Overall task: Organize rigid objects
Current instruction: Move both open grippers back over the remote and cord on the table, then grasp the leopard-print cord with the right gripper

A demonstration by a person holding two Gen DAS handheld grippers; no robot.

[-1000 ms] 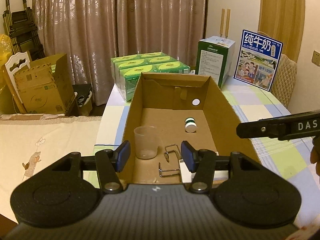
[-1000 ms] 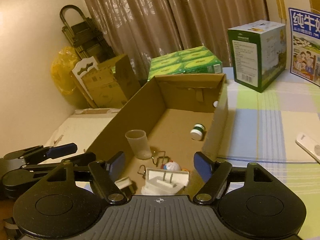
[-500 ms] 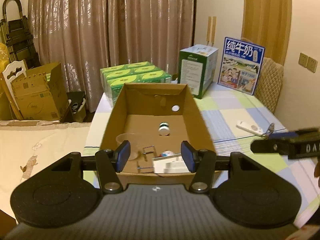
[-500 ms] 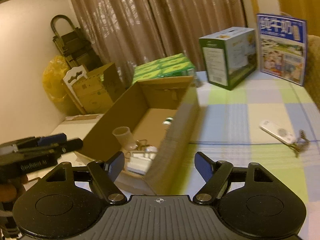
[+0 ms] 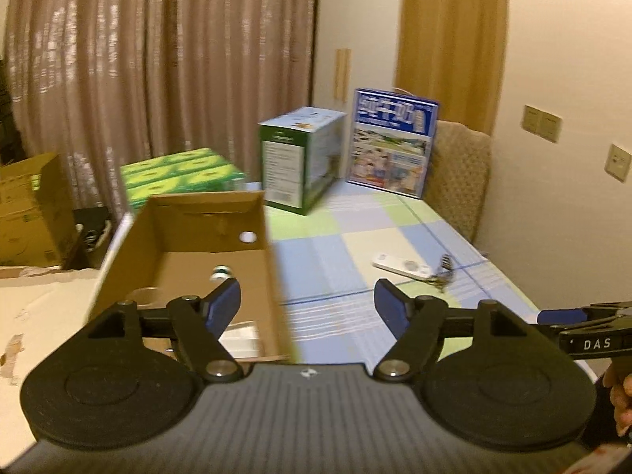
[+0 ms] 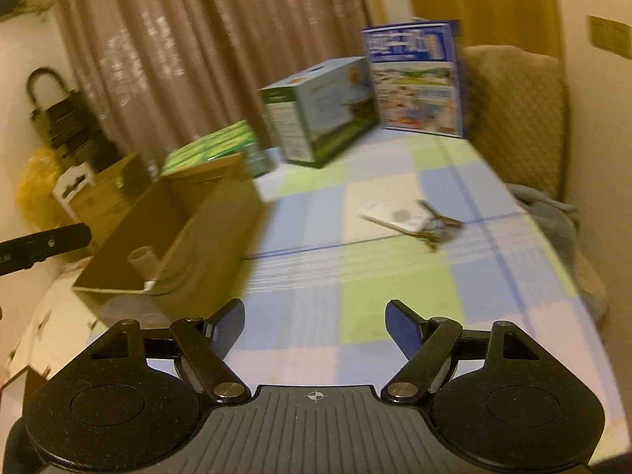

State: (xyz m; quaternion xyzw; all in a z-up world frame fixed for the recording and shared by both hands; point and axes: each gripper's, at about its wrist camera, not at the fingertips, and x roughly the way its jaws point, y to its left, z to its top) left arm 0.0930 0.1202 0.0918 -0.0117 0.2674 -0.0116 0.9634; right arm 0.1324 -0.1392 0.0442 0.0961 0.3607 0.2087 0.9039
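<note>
L gripper [image 5: 307, 303]: jaws wide apart, just been opening, nothing between the pads; its left finger [image 5: 221, 304] overlaps the box in view, the right one sits over bare tablecloth. R gripper [image 6: 315, 322]: jaws also spread, opening a bit more, nothing between them, only checked tablecloth [image 6: 391, 276] beneath.

Box [image 5: 272, 276], open cardboard, stands on the table's left part, just left of both grippers. Inside, per L view: a small white-capped bottle [image 5: 220, 273] near the far end, a clear cup [image 5: 148, 294] nearer the left wall, and a white block-like item [image 5: 241, 337] at the near end, partly hidden by the finger. R view shows the cup upright against the box's near corner; rest of the contents hidden by the wall.

Out on the cloth, well apart from the box: white remote [image 5: 401, 266] w/ a bunch of keys [image 5: 444, 272] touching its right end.

Far end of table: green packs [image 5: 177, 175] behind the box, a green-white carton [image 5: 300, 158] and a blue carton [image 5: 395, 142] beside it. Chair [image 5: 458, 173] behind the blue carton. Both views motion-blurred.
</note>
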